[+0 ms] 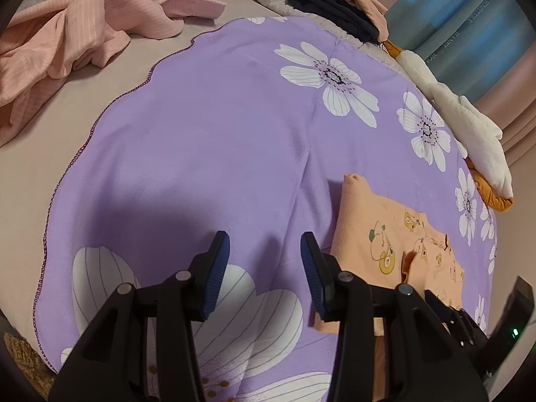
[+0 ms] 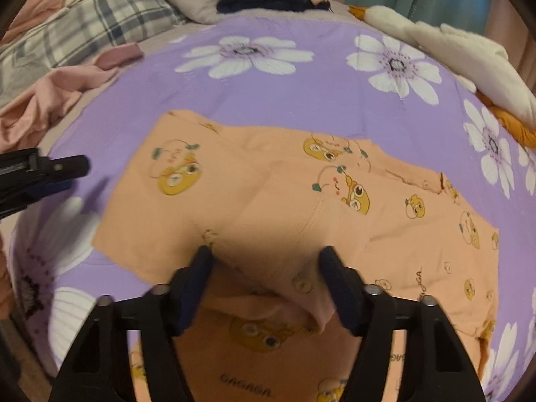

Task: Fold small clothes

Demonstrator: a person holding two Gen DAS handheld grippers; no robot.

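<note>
An orange child's garment point(image 2: 254, 181) printed with cartoon bears lies spread on the purple flowered blanket point(image 2: 301, 93). My right gripper point(image 2: 266, 268) points down onto its near part. Its jaws stand well apart, with a raised hump of the orange cloth between them; the pads do not look pressed together on it. In the left wrist view the same garment point(image 1: 378, 231) lies just right of my left gripper point(image 1: 264, 251), which is open over bare blanket point(image 1: 217, 134) with nothing between its fingers. The left gripper point(image 2: 67, 176) also shows at the left edge of the right wrist view, beside the garment.
A crumpled pink striped garment point(image 1: 67, 43) lies at the far left on the beige sheet. A plaid pillow point(image 2: 83, 30) and dark navy clothes point(image 1: 335, 6) sit at the back. A white and orange plush cloth point(image 1: 462, 117) lines the blanket's right edge, with a teal curtain point(image 1: 469, 33) behind it.
</note>
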